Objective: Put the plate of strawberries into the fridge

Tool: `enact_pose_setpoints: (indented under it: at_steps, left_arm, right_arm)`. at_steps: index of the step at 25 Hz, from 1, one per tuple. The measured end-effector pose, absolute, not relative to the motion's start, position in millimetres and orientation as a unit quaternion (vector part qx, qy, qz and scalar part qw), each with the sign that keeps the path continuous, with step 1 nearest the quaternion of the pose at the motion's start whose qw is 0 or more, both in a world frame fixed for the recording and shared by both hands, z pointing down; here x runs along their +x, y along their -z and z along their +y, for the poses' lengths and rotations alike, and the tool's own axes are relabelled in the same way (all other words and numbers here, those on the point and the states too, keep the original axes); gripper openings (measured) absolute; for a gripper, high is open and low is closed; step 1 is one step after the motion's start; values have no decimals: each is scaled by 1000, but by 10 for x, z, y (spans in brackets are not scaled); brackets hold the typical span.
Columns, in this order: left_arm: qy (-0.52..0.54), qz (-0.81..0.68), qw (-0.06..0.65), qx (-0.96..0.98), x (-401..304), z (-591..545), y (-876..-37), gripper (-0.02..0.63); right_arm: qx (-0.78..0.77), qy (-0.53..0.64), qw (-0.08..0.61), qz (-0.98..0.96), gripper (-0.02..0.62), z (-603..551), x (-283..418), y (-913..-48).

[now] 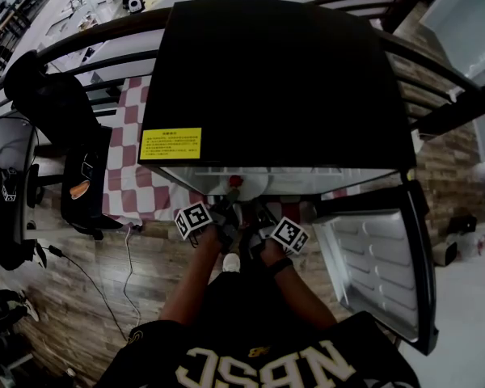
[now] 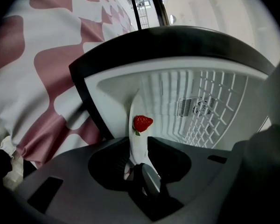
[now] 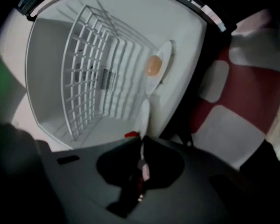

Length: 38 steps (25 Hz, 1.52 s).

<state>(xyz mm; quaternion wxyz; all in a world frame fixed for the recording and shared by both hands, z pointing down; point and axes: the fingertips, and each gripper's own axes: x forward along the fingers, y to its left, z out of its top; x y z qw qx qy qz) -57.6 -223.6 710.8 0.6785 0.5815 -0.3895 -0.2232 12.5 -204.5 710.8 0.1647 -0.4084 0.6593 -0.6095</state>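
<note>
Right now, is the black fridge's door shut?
No, the black fridge door stands open at right, its white ribbed inner side showing.

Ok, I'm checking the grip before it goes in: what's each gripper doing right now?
Left gripper: closed on the plate rim.
Right gripper: closed on the plate too.

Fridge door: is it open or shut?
Open. In the head view the door stands swung out, its white inner side showing; the right gripper view looks in at the wire shelf.
</note>
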Motion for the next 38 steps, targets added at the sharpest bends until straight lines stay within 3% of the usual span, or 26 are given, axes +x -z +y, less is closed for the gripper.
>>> enact_pose_setpoints:
  at_steps: [38]
  left_arm:
    - [174,-404,704,558,-275,-2436,-7129,137]
  right_arm:
    - [-418,604,159,659,21,-2500,176,-7060]
